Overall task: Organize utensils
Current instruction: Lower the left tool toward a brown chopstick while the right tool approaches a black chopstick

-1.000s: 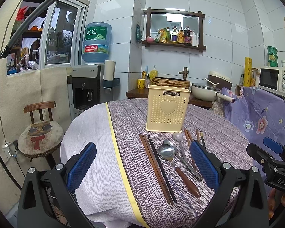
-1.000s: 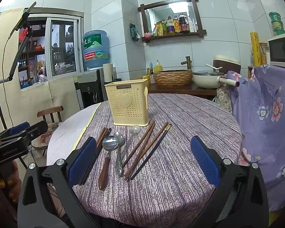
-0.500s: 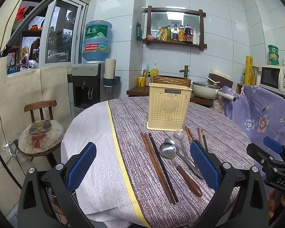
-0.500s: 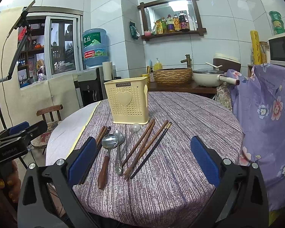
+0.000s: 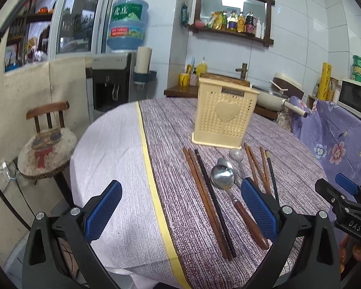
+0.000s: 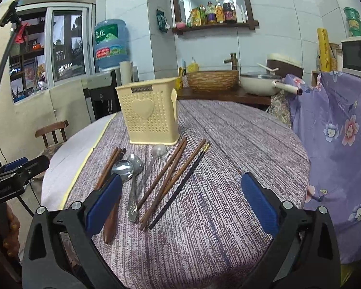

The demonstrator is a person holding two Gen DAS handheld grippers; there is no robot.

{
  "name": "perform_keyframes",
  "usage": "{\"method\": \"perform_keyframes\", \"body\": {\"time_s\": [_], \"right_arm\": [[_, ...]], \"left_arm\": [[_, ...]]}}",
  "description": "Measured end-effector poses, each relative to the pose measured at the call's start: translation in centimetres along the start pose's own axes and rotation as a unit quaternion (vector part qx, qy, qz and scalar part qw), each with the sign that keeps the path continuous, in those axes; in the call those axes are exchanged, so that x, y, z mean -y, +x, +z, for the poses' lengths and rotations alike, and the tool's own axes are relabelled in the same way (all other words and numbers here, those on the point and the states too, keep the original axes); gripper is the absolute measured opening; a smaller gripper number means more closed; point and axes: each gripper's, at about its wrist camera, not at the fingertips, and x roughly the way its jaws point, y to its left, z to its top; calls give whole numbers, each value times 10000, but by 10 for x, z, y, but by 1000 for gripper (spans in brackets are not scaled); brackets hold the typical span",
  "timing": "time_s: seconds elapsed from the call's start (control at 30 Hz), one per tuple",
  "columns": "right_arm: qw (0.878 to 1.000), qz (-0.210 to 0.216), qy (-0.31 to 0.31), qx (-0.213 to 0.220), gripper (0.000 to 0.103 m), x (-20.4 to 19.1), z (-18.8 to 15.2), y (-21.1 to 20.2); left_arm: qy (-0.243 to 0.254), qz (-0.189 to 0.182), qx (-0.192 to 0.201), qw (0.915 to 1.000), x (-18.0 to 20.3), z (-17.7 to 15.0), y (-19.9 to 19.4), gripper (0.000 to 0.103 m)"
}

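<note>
A cream perforated utensil holder [image 5: 225, 118] [image 6: 148, 113] with a heart on its front stands upright on the round table. In front of it lie loose utensils: brown and black chopsticks [image 5: 208, 197] at the left, a wooden-handled spoon [image 5: 222, 180], metal spoons [image 6: 134, 180], and more chopsticks [image 6: 173, 180] at the right. My left gripper [image 5: 180, 209] is open and empty above the table's near edge, short of the left chopsticks. My right gripper [image 6: 180, 204] is open and empty over the right chopsticks' near ends.
The table has a purple striped cloth [image 6: 228, 144] and a white cloth with a yellow band [image 5: 113, 149]. A wooden chair [image 5: 45, 134] stands to the left. A flowered purple cover [image 6: 337, 125] hangs at the right. A counter with a basket [image 6: 213, 79] and pot is behind.
Both grippers have moved forward and lower toward the utensils. Both stay open. The utensils and holder have not moved.
</note>
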Motion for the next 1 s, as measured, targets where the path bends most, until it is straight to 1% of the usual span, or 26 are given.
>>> {"method": "perform_keyframes", "body": {"time_s": [0.17,0.27,0.37,0.53,0.6,0.67,0.73,0.8,0.83,0.87,0.93,1.0], "right_arm": [[9989,-56,76,-455,98,6,5,26],[9974,-226,99,-672,98,12,10,42],[9959,-356,178,-812,98,17,15,55],[9915,-437,457,-1140,98,28,23,79],[9901,-491,480,-1226,98,31,26,87],[9882,-612,481,-1320,98,35,29,94],[9868,-662,534,-1379,93,38,33,102],[9849,-643,571,-1503,82,40,38,113],[9842,-621,588,-1550,79,41,39,117],[9834,-611,613,-1593,74,41,42,122],[9816,-590,640,-1698,65,40,45,131],[9801,-533,640,-1804,50,36,48,142]], "left_arm": [[-174,1,-408,9990,-16,4,18,91],[-223,126,-586,9980,-23,10,29,90],[-188,247,-751,9967,-24,15,41,84],[83,193,-1029,9945,-12,21,60,74],[178,170,-1105,9936,-8,23,68,65],[205,134,-1188,9926,-8,26,75,62],[221,128,-1254,9918,-8,29,83,58],[195,140,-1364,9904,-10,32,92,53],[163,120,-1422,9896,-11,33,96,51],[116,82,-1487,9888,-12,34,100,46],[44,20,-1633,9866,-13,36,110,43],[64,19,-1696,9855,-11,38,117,42]]}}
